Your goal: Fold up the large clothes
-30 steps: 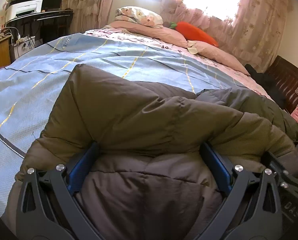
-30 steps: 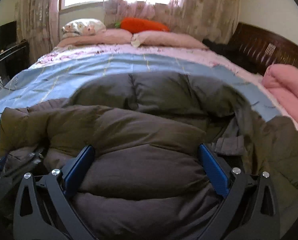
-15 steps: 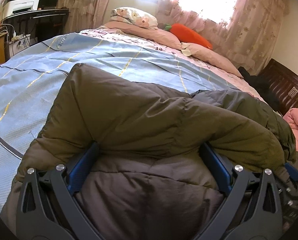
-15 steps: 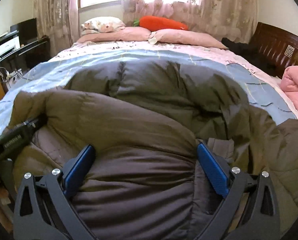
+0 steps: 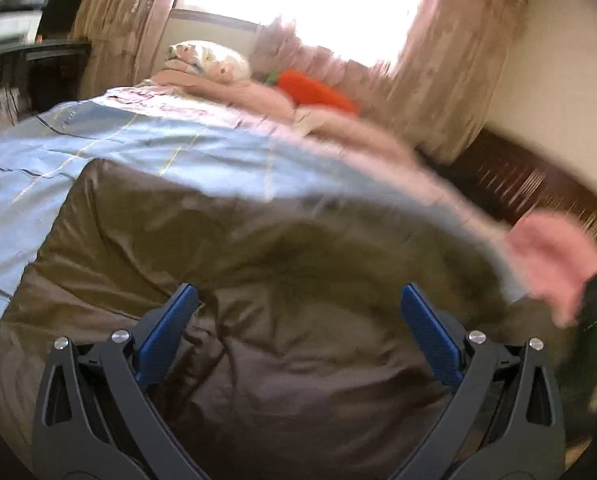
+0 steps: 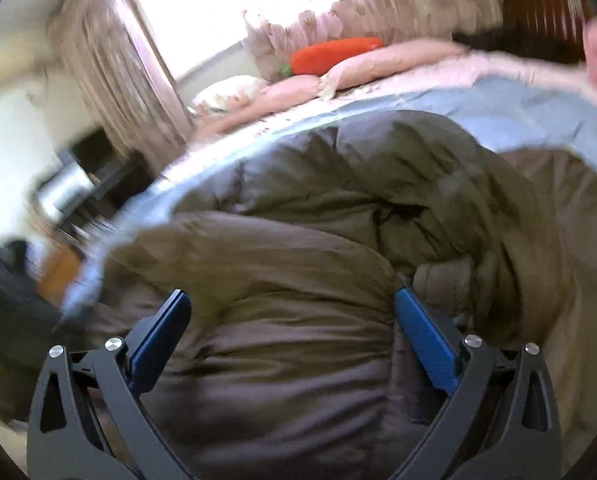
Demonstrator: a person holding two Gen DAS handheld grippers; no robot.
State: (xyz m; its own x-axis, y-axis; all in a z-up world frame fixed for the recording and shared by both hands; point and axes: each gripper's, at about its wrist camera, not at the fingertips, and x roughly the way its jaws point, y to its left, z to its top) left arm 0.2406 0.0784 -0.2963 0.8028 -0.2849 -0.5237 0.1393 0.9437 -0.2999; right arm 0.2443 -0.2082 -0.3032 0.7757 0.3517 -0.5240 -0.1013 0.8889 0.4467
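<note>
A large olive-brown puffer jacket [image 5: 258, 240] lies bunched on the light blue bedcover [image 5: 118, 148]. My left gripper [image 5: 298, 294] is low over it with its blue fingers [image 5: 170, 332] wide apart and thick jacket padding bulging between them. In the right wrist view the jacket [image 6: 378, 184] shows a rolled fold in front. The right gripper [image 6: 291, 297] also stands wide, its fingers [image 6: 426, 336] on either side of that fold. Both views are blurred by motion.
Pink pillows and an orange carrot cushion [image 5: 314, 90] lie at the far side under the curtained window. A dark wooden headboard [image 5: 538, 184] and a pink blanket [image 5: 550, 256] are on the right. A dark desk [image 5: 38, 60] stands beyond the bed's left edge.
Both grippers have swung quickly: the left view has turned right towards the headboard, the right view has rolled and tilted. The jacket fold has moved with them. Finger spacing is unchanged.
</note>
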